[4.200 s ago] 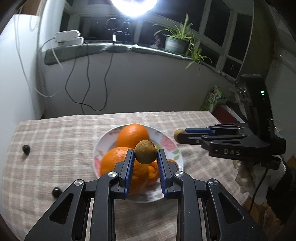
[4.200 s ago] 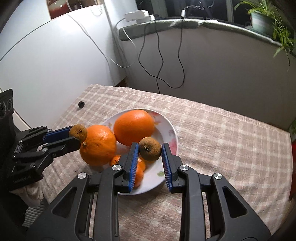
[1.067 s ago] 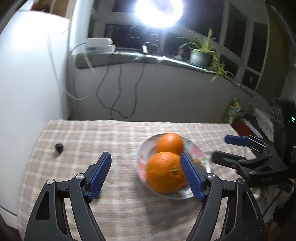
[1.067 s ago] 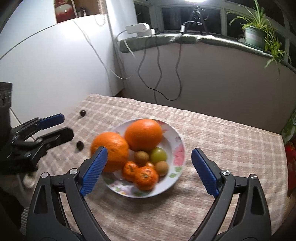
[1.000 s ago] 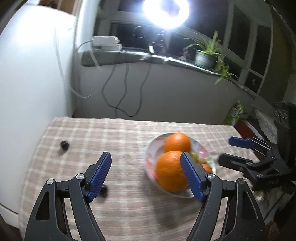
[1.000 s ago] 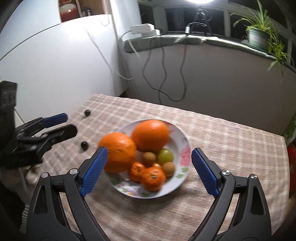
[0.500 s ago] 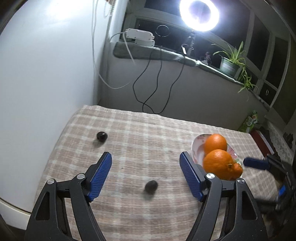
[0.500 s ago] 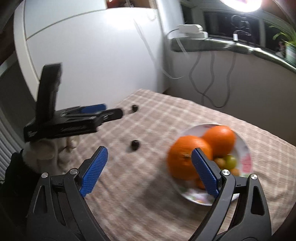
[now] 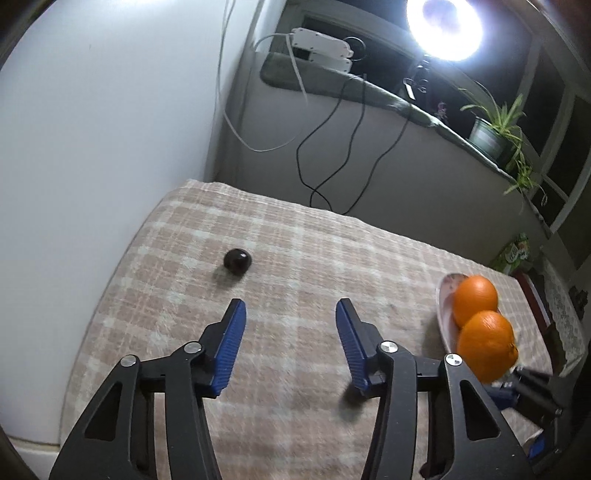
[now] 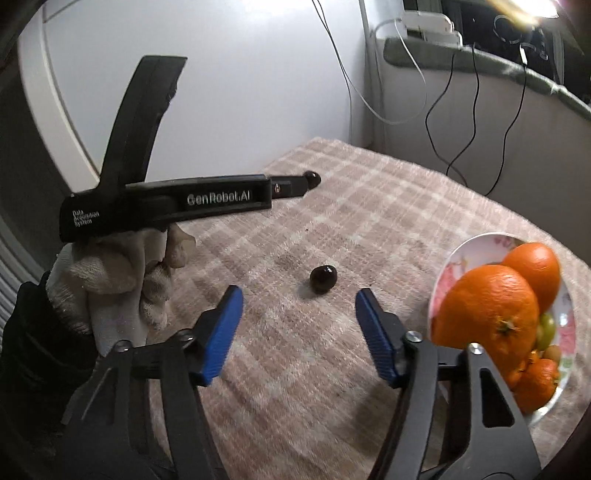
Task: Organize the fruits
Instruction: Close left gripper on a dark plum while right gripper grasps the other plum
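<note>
Left hand-held gripper (image 9: 290,325): jaws closing, nothing between them, one dark cherry (image 9: 237,260) just ahead on the checked bench (image 9: 303,258). Right hand-held gripper (image 10: 297,314): jaws closing, empty, second cherry (image 10: 323,278) just ahead. Plate (image 10: 452,258) of oranges (image 10: 485,306) to the right.

- We are in a home, in a corner by a window at night.
- We see a table under a checked cloth (image 9: 295,258), a flowered plate (image 10: 476,247) of fruit, and a potted plant (image 9: 487,136) on the sill.
- A power strip (image 9: 321,46) (cables trailing) and a ring light (image 9: 445,27) suggest a makeshift recording setup.
</note>
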A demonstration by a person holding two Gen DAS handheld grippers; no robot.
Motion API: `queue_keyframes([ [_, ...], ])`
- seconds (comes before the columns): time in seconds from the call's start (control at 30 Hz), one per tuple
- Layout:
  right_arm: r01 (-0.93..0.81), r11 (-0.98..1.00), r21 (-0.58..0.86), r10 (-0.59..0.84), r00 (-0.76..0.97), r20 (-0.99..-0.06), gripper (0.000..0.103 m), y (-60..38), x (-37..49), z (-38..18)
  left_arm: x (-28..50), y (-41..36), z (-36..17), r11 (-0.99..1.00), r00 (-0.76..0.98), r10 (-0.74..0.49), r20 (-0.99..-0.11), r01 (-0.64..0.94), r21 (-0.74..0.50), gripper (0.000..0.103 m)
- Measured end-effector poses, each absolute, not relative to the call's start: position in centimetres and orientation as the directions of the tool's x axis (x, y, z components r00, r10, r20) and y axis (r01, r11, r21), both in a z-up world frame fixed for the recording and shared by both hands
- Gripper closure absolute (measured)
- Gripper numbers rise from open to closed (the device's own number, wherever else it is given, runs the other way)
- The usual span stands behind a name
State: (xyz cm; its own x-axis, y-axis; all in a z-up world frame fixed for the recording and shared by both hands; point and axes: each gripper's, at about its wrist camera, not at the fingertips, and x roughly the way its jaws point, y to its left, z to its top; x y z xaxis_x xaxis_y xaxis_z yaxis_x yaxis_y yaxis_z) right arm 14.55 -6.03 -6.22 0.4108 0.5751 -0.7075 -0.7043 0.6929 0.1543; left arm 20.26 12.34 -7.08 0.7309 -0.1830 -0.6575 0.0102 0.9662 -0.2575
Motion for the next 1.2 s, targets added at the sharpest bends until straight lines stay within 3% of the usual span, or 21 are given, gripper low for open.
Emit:
queue_keyframes([
  [0.3, -0.670, 0.733, 0.119, 0.515, 0.433, -0.740, 0.054, -4.6, 16.8, -9.2, 23.7, 13.4, -8.4, 0.975, 0.718, -0.144, -0.681, -0.014, -0.221, 0.061],
  [0.67, -0.667, 0.737, 0.113, 0.501, 0.426, -0.753, 0.056, -3.3, 18.4, -10.7, 25.8, 14.0, -10.0, 0.980, 0.704, -0.107, -0.703, -0.042, -0.192, 0.063],
  [1.2, -0.673, 0.734, 0.092, 0.475, 0.411, -0.778, 0.073, -1.7, 19.6, -12.1, 27.2, 14.6, -10.8, 0.979, 0.694, -0.097, -0.713, -0.064, -0.195, 0.073],
])
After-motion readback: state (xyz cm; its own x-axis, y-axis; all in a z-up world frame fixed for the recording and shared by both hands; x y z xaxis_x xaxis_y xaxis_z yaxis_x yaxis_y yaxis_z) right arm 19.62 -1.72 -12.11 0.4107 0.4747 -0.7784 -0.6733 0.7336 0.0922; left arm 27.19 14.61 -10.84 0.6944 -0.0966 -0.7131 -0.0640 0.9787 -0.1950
